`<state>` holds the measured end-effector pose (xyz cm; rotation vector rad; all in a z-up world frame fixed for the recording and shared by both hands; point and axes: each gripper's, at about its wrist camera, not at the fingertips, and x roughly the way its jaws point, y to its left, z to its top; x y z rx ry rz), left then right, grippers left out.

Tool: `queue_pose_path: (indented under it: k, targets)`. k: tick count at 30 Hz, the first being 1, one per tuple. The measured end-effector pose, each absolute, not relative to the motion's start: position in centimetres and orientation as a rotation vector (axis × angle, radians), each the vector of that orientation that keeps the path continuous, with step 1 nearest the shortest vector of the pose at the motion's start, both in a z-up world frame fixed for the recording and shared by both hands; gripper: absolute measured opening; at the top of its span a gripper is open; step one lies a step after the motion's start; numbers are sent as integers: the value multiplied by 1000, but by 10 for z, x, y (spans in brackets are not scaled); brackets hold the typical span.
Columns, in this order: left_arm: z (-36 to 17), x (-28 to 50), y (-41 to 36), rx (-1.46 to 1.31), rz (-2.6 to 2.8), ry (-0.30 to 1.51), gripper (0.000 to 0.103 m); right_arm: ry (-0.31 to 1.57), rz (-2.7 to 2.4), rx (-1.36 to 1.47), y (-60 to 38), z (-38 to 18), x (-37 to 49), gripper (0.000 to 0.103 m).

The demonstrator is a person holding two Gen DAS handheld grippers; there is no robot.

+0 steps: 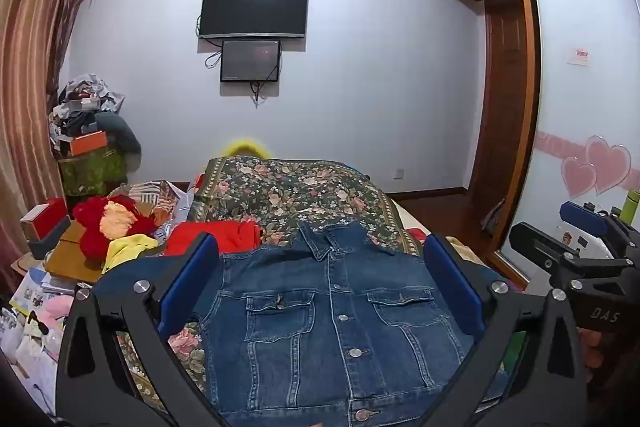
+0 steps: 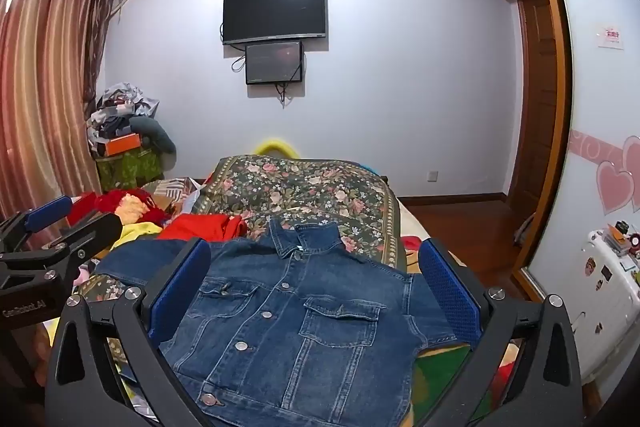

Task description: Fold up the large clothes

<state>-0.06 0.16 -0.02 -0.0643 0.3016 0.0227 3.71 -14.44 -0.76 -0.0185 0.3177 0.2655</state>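
Cluttered bedroom, floral bed (image 1: pixel 288 187). Denim jacket (image 1: pixel 332 319) lies flat, buttoned, on the near end. Both our hand-held grippers, left (image 1: pixel 320 291) and right (image 2: pixel 312 291), hover wide and empty. Looks heavy, stiff; we'd pinch the shoulder seams.

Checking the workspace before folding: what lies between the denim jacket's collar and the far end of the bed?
Only the floral bedspread lies beyond the denim jacket collar, with nothing on that stretch; both wrist views show it.
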Motion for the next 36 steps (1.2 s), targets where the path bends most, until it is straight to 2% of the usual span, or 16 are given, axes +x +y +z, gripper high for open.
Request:
queue_pose_path:
  k: [36]
  targets:
    - [-8,12,12,-101,16,349,103,354,262,-10,-142,-13,44,103]
